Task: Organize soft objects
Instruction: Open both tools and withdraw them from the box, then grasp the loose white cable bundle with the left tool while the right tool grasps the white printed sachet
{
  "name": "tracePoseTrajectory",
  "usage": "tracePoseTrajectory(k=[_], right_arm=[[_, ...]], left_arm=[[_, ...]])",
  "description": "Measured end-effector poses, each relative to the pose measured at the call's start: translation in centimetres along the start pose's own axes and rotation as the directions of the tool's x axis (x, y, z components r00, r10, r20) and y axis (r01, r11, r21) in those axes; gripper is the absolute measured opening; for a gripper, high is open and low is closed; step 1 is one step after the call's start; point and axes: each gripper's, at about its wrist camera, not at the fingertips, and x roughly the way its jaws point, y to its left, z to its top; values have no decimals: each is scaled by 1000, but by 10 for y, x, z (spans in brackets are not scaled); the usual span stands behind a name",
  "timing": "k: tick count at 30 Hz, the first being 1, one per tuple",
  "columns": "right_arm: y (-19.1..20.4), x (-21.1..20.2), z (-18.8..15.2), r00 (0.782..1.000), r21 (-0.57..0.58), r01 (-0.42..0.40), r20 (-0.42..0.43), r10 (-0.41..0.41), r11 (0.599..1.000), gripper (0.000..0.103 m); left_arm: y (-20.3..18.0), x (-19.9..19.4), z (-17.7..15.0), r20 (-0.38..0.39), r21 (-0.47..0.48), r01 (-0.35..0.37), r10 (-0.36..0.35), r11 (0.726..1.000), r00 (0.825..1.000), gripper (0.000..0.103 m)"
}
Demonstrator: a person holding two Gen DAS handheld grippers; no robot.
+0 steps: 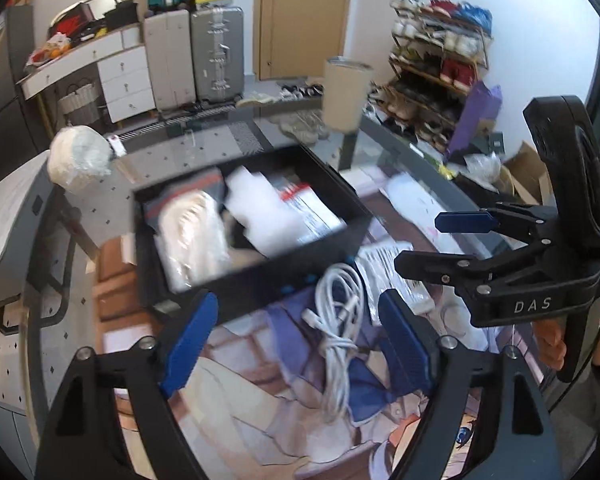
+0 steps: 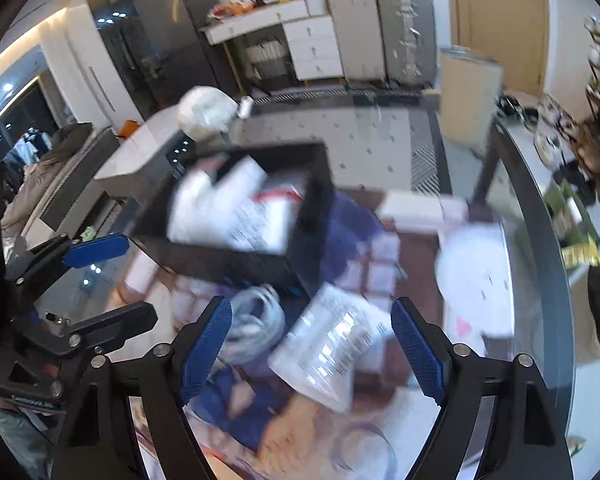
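Left gripper [image 1: 296,336] jaws open, empty, over white cable coil [image 1: 338,320] at lower centre. Right gripper [image 2: 312,344] jaws open, empty, over clear plastic packet [image 2: 332,344]. Black bin [image 1: 260,280] mid-frame holds white soft packs. Only right view shows white plush [image 2: 474,276] at right on tabletop [image 2: 540,240].

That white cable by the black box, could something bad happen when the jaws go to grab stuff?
Possibly. The white cable lies in loose loops between the left gripper's open jaws, so a loop could snag or trail out. The clear packet under the right gripper looks slippery. The black box already looks full, so added things might spill over.
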Motion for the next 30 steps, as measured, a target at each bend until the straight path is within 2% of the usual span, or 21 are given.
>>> tracePoseTrajectory(k=[6,8,10,12,14,15,16,17,19,20,22,25,27,28,29,30], right_arm=[[-18,27,-18,996,54,7,-91,-2,998,84],[-19,36,-18,994,57,25,-105,-19,998,84],[-17,43,-15,994,56,37,-108,-31,998,84],[-14,49,-13,992,48,44,-117,-38,998,84],[-9,55,-13,992,31,43,-124,-39,999,84],[-4,56,-14,991,4,64,-120,-64,998,84],[-1,58,-15,989,-15,75,-123,-76,997,84],[3,60,-15,988,-37,90,-126,-94,995,84],[9,61,-20,984,-82,112,-127,-122,990,81],[12,59,-23,983,-108,125,-121,-138,986,69],[19,54,-29,982,-153,133,-114,-152,979,51],[27,47,-38,986,-179,86,-127,-110,980,40],[36,42,-46,985,-214,54,-151,-88,975,38],[42,40,-49,983,-233,33,-168,-73,972,38],[46,36,-53,981,-249,18,-182,-65,968,38],[51,32,-59,978,-270,-4,-201,-52,963,38]], left_arm=[[-21,40,-10,-114,45,-4,9,999,993,83],[-24,55,-13,-162,64,-37,47,997,986,83],[-23,62,-14,-165,76,-74,85,994,983,82],[-21,67,-14,-182,66,-72,83,995,980,74],[-19,67,-16,-196,48,-25,34,999,980,43],[-19,67,-17,-209,37,7,1,999,978,38],[-20,65,-17,-209,30,21,-14,999,978,33],[-19,62,-18,-207,31,15,-9,999,978,32],[-18,56,-23,-199,35,-21,28,999,980,30],[-15,53,-26,-197,25,-24,28,999,980,28],[-6,45,-33,-201,-11,-16,14,1000,980,27],[5,32,-45,-196,-34,-42,35,999,980,27],[13,25,-55,-195,-41,-46,37,998,980,28],[15,22,-59,-197,-34,-45,38,998,980,32],[15,22,-63,-211,-7,-54,51,999,976,44],[12,25,-65,-213,17,-60,62,998,975,52]])
